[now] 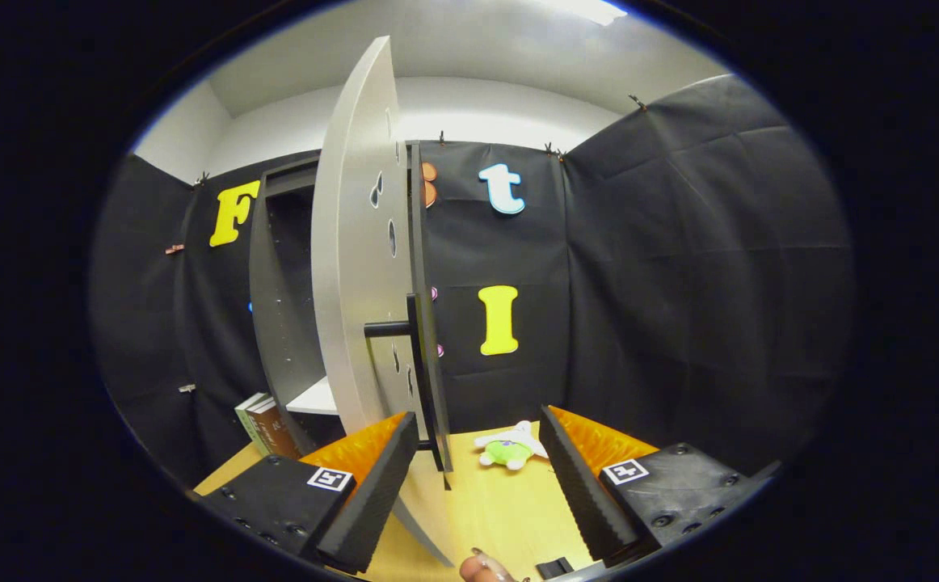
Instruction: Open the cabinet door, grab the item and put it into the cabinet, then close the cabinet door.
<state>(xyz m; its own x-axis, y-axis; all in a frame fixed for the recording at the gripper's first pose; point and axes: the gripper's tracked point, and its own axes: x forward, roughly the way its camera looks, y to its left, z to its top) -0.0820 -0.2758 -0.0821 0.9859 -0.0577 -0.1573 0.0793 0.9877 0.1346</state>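
Spread apart and clamping nothing, my gripper (477, 477) has the open cabinet door's (356, 267) edge between its fingers. Beyond them, a small plush toy (508, 449), green with white limbs, lies on the wooden table (486, 517) beside the cabinet (280, 307).

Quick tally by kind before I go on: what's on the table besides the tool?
Cabinets: 1, cabinet, its door swung open, handle just beyond the open tool.
Plush toys: 1, green and white toy on the table, ahead between the fingers.
Books: 2, books beside the cabinet.
Total: 4
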